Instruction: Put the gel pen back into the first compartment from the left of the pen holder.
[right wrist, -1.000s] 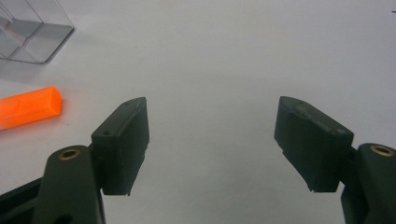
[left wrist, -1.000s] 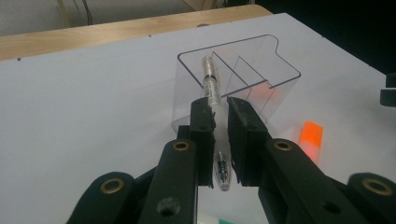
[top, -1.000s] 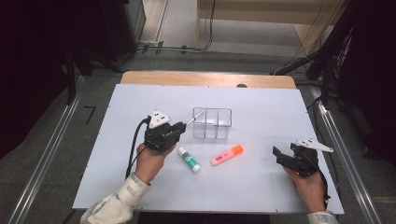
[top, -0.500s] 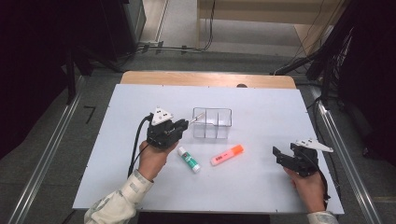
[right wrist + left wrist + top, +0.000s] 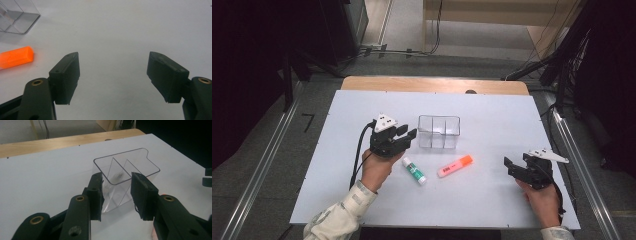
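Observation:
A clear plastic box [image 5: 439, 131] with three compartments stands mid-table. My left gripper [image 5: 408, 134] hovers just left of it and points at its near corner. In the left gripper view the jaws [image 5: 116, 177] have just been opening. They stand apart with nothing pressed between the pads, and the box [image 5: 140, 161] rises right behind them. A small blurred pale thing [image 5: 118, 174] lies inside one compartment. My right gripper [image 5: 511, 167] rests open at the right, with only bare table between its jaws [image 5: 113, 56].
A white glue stick [image 5: 413, 170] and an orange highlighter [image 5: 455, 166] lie in front of the box on the white table top [image 5: 337, 150]. The highlighter [image 5: 15, 57] lies left of my right gripper. A wooden strip [image 5: 437, 85] runs along the far edge.
A thin white thing that stuck out of my left gripper toward the box's left corner is gone from the jaws, which now stand wider. The right hand has not moved.

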